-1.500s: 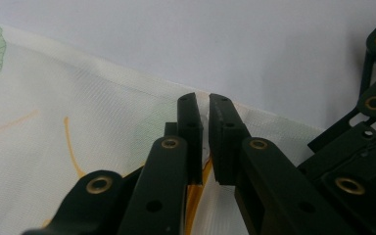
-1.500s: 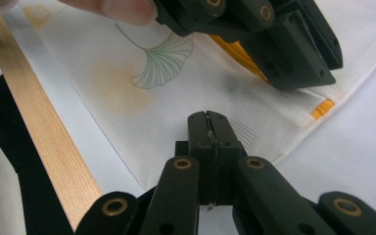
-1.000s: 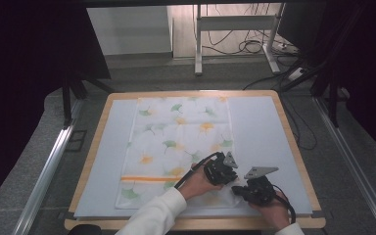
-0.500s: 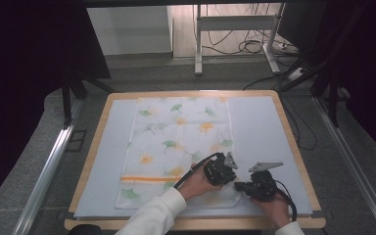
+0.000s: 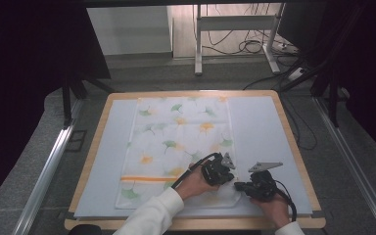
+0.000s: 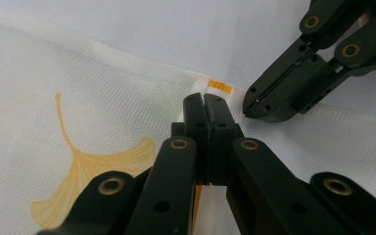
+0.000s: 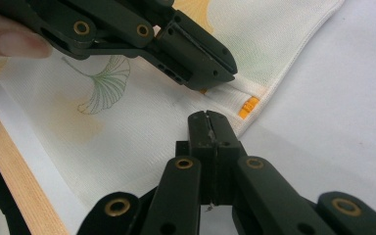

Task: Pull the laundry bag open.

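Surface: wood-framed table with a pale blue-grey mat, standing on grey floor; a white desk frame and loose cables lie beyond the far edge, with dark surroundings left and right.

Item: white cloth printed with green and yellow ginkgo leaves, an orange stripe across its near part, spread flat lengthwise left of the mat's centre.

Left gripper: over the cloth's near right edge, jaws pressed together; whether fabric is pinched between them cannot be told.

Right gripper: just right of the left one, at the cloth's near right corner, beside a small orange tag; jaws clenched, pinching nothing visible.
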Demonstrator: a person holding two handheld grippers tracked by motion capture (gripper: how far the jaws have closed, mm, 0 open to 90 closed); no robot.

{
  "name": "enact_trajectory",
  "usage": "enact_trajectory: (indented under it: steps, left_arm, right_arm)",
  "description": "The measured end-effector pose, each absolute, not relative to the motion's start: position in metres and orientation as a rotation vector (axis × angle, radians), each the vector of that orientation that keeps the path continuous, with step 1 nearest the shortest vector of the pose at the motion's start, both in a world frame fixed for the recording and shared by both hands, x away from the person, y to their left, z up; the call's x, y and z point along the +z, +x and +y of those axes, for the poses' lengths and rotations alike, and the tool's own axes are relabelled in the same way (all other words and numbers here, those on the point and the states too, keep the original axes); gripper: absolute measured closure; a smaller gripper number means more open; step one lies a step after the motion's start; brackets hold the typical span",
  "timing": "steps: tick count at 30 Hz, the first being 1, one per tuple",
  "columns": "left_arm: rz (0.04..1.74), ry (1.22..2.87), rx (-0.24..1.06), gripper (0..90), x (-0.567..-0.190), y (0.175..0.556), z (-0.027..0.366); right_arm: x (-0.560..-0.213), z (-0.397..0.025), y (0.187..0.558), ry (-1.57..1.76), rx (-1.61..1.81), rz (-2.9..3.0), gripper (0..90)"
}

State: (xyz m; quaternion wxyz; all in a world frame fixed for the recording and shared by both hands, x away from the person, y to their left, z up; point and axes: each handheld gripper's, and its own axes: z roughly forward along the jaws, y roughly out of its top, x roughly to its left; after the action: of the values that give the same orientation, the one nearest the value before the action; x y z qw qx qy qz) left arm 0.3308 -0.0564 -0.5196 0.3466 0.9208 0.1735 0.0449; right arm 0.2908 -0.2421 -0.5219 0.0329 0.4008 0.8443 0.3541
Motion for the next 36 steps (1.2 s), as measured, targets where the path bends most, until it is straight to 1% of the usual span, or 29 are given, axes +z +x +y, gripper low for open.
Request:
enact_trajectory:
  steps: [5, 9, 18, 22, 27, 31, 36]
  left_arm:
    - [0.413, 2.403, 0.169, 90.0, -0.519, 0.326, -0.057]
    - [0.438, 2.396, 0.138, 90.0, -0.519, 0.328, -0.055]
    - [0.45, 2.393, 0.114, 90.0, -0.517, 0.329, -0.051]
    - [0.453, 2.388, 0.106, 90.0, -0.517, 0.329, -0.047]
    - [0.44, 2.398, 0.114, 90.0, -0.517, 0.33, -0.052]
    - [0.428, 2.401, 0.062, 89.4, -0.519, 0.335, -0.055]
    - [0.418, 2.407, 0.032, 86.9, -0.519, 0.338, -0.057]
  right_arm:
    - [-0.522, -0.242, 0.291, 1.234, 1.096, 2.596, 89.9]
    - [-0.522, -0.243, 0.291, 1.233, 1.095, 2.597, 89.9]
    - [-0.522, -0.243, 0.291, 1.237, 1.094, 2.598, 90.0]
    - [-0.522, -0.243, 0.292, 1.247, 1.097, 2.601, 90.0]
    - [-0.522, -0.243, 0.292, 1.241, 1.096, 2.601, 89.9]
    - [-0.523, -0.243, 0.292, 1.226, 1.094, 2.598, 90.0]
    - [-0.522, -0.243, 0.292, 1.227, 1.094, 2.6, 89.9]
